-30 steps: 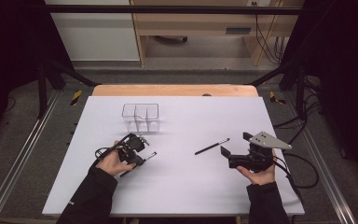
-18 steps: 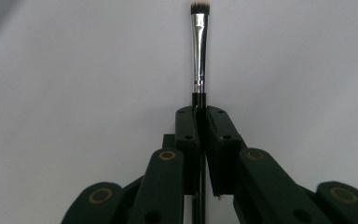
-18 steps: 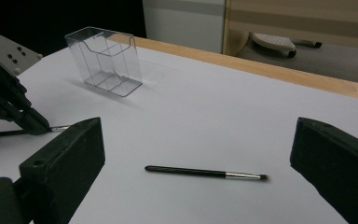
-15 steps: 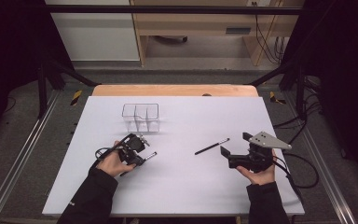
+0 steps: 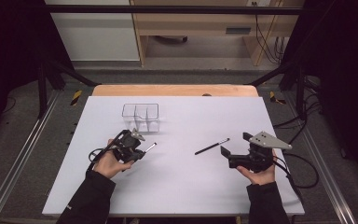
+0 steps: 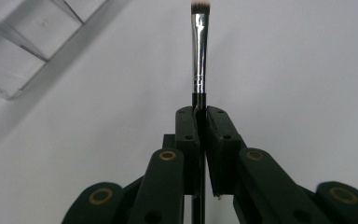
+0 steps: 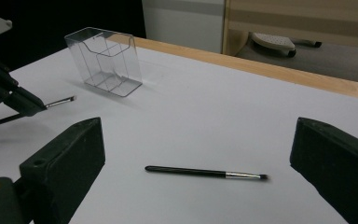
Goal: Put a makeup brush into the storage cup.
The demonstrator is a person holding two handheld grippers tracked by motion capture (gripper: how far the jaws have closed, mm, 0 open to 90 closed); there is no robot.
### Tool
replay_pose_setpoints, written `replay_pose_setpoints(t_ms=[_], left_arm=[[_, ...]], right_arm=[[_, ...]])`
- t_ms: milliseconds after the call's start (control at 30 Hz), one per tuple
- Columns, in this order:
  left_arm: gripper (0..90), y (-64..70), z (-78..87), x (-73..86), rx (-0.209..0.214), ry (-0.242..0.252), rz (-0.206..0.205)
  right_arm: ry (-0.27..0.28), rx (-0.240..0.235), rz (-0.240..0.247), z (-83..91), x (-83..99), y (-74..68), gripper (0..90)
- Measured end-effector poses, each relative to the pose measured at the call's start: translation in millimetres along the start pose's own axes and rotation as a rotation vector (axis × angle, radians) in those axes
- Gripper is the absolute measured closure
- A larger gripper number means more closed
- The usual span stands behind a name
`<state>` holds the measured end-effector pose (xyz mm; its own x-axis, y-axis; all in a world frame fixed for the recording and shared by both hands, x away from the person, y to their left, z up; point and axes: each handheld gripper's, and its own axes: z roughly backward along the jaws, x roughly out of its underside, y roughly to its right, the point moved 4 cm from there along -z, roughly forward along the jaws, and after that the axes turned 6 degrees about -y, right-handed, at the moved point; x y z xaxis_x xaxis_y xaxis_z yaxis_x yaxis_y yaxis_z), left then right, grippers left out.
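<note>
The left gripper (image 6: 199, 116) was clamped on a thin black-handled makeup brush with a silver ferrule (image 6: 199, 56), whose bristle tip stuck out straight ahead of the closed jaws. A clear plastic compartment box (image 5: 141, 116) stood just beyond and a little to one side of that tip. The right gripper (image 7: 196, 186) was held wide open, and a second slim black makeup brush (image 7: 205, 173) lay flat on the white table (image 5: 191, 186) between and just ahead of its jaws, untouched.
</note>
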<state>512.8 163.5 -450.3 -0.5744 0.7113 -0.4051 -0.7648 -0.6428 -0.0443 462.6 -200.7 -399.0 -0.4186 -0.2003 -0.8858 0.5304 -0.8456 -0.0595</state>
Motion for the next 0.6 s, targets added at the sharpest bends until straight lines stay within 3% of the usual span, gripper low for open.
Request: replay_pose_setpoints(t_ms=[300, 433, 600], left_arm=[[83.2, 1.8, 12.0, 1.3, -0.018, 0.106, 0.04], [83.2, 1.5, 14.0, 1.8, -0.028, 0.127, 0.057], [83.2, -0.1, 20.4, 2.2, -0.041, 0.201, 0.109]], right_arm=[[-0.001, -0.001, -0.001, -0.2, 0.1, -0.3, 3.7], [-0.002, -0.001, 0.0, -0.4, 0.2, -0.3, 3.7], [-0.001, -0.001, 0.0, -0.3, 0.2, -0.4, 3.7]])
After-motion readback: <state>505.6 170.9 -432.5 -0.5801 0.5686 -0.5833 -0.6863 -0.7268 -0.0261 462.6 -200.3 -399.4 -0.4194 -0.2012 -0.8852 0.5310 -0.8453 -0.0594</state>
